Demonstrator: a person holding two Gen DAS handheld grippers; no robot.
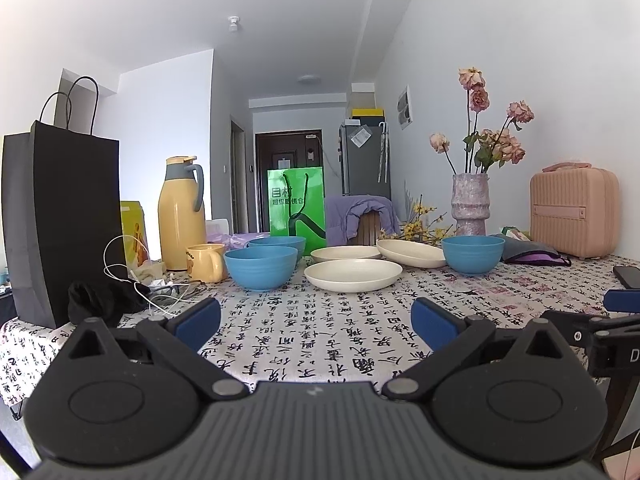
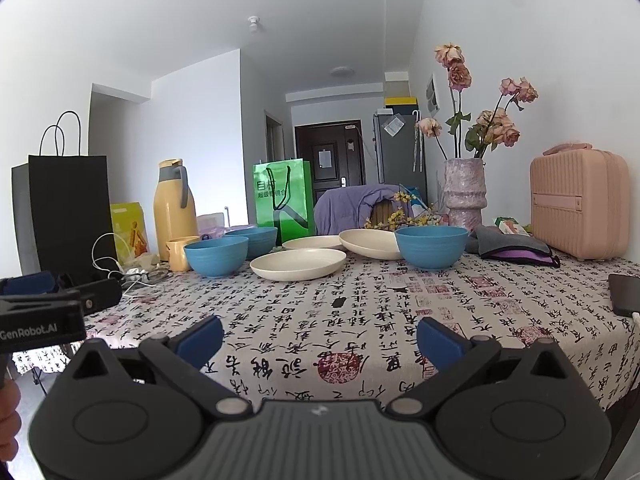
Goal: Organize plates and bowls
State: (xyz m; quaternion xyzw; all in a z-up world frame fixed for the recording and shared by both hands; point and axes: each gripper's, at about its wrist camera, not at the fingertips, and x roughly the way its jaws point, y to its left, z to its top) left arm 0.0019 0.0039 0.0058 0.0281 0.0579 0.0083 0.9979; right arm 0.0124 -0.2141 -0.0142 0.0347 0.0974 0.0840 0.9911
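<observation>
A lived-in home: cloth-covered worktop (image 2: pixel 360 312), vase (image 2: pixel 464 192) of dried roses, thermos (image 2: pixel 174 212) left of the vase, fridge (image 2: pixel 400 152) and entrance door (image 2: pixel 330 156) behind.

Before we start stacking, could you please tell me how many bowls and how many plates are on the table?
Blue bowls: 3
Cream plates: 3
Total: 6
</observation>
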